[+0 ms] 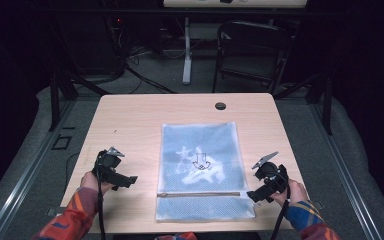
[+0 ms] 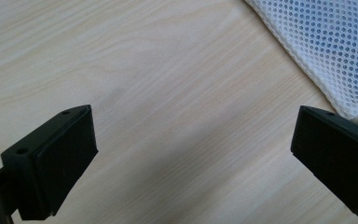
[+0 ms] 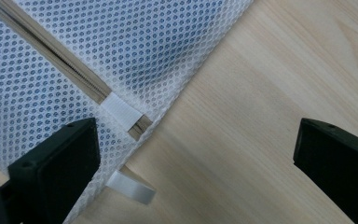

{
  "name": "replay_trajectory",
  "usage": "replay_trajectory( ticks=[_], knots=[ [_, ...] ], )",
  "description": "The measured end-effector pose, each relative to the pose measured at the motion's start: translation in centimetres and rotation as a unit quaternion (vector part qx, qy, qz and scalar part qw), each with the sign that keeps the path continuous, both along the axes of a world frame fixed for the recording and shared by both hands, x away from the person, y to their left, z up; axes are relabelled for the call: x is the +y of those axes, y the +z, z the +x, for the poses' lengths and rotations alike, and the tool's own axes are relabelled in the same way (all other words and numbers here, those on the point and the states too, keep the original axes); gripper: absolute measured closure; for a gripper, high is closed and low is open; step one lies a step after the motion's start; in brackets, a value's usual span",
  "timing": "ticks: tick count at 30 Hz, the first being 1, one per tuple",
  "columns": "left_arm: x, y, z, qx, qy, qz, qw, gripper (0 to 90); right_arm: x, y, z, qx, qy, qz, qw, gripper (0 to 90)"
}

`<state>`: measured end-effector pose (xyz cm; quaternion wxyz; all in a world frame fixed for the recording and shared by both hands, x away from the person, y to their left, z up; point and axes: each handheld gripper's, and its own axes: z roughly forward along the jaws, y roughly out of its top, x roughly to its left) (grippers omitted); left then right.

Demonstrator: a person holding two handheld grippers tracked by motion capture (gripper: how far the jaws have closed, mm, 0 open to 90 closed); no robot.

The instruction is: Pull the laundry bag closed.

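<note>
Dark floor, cables and a black chair [image 1: 252,50] lie beyond a pale wooden desk [image 1: 130,125], which has a small round dark cap [image 1: 220,106] near its far edge.

On the desk's middle, reaching to the near edge, lies a flat white mesh bag [image 1: 200,170] with something blue showing through the netting. A white pattern and a small dark outlined mark sit at its centre, too small and blurred to read as writing. A closed zipper [image 1: 200,193] runs across the bag, parallel to the near edge; its line meets the bag's right border in the right gripper view under a white fabric tab [image 3: 121,108]. A second white tab [image 3: 130,187] sticks out from the bag's border onto bare wood. Neither tab carries any print that can be made out.

The left gripper [image 1: 125,180] is held over bare desk to the left of the bag, near the near-left corner, clear of the bag. Its jaws stand wide apart with nothing between them; in its own view the mesh corner [image 2: 326,51] lies ahead at upper right.

The right gripper [image 1: 256,196] hovers just beside the bag's right border, close to the zipper's end. Its jaws are also spread wide and empty, one over the mesh border, the other over wood.
</note>
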<state>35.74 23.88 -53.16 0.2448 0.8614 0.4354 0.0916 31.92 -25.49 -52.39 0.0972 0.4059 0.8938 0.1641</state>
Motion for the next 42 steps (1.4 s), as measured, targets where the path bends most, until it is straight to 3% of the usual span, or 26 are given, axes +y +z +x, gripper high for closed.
replay_trajectory(
  ticks=[4,6,9,10,14,16,18,21,22,25,27,31,42],
  knots=[
    [-0.3,0.1,0.0,-0.003,-0.003,-0.001,1.0000,0.1,0.2,0.1,-0.2,0.003,0.000,-0.009,1.0000,0.0],
    [-0.3,0.1,-0.1,-0.002,-0.005,-0.001,1.0000,0.1,0.4,0.1,-0.3,0.006,0.003,0.000,1.0000,0.1],
    [-0.5,0.1,-0.2,-0.001,-0.013,0.000,0.9999,0.2,0.6,0.2,-0.3,0.004,0.006,-0.007,0.9999,0.2],
    [-0.6,0.2,-0.2,-0.001,-0.014,-0.001,0.9999,0.1,0.7,0.0,-0.4,0.000,0.001,0.005,1.0000,0.2],
    [-1.1,0.3,-0.1,-0.003,-0.020,0.004,0.9998,0.2,0.9,0.2,-0.4,-0.003,0.011,-0.004,0.9999,0.7],
    [-1.3,0.4,-0.1,-0.006,-0.024,0.003,0.9997,0.3,1.1,0.1,-0.6,-0.009,0.005,0.013,0.9999,1.0],
    [-1.4,0.4,-0.1,-0.007,-0.028,0.002,0.9996,0.3,1.3,0.5,-0.5,-0.008,0.016,0.003,0.9998,1.4],
    [-1.7,0.5,-0.2,-0.009,-0.033,-0.002,0.9994,0.3,1.9,0.6,-0.7,-0.018,0.018,0.012,0.9996,1.8],
    [-1.8,0.6,-0.2,-0.010,-0.033,-0.004,0.9994,0.3,2.0,0.8,-0.6,-0.013,0.029,0.001,0.9995,1.9],
    [-2.4,0.6,-0.2,-0.020,-0.033,-0.002,0.9993,0.3,2.5,0.8,-0.8,-0.014,0.032,0.002,0.9994,2.1],
    [-2.8,0.7,-0.3,-0.020,-0.040,-0.002,0.9990,0.3,2.9,0.7,-0.9,-0.012,0.036,0.011,0.9992,2.0],
    [-3.4,0.7,-0.3,-0.018,-0.050,-0.004,0.9986,0.3,3.4,0.9,-0.9,-0.013,0.048,0.004,0.9988,2.0],
    [-4.6,0.5,-0.5,-0.017,-0.063,-0.012,0.9978,3.8,5.2,1.1,-1.0,-0.018,0.065,0.019,0.9975,3.2]
  ],
)
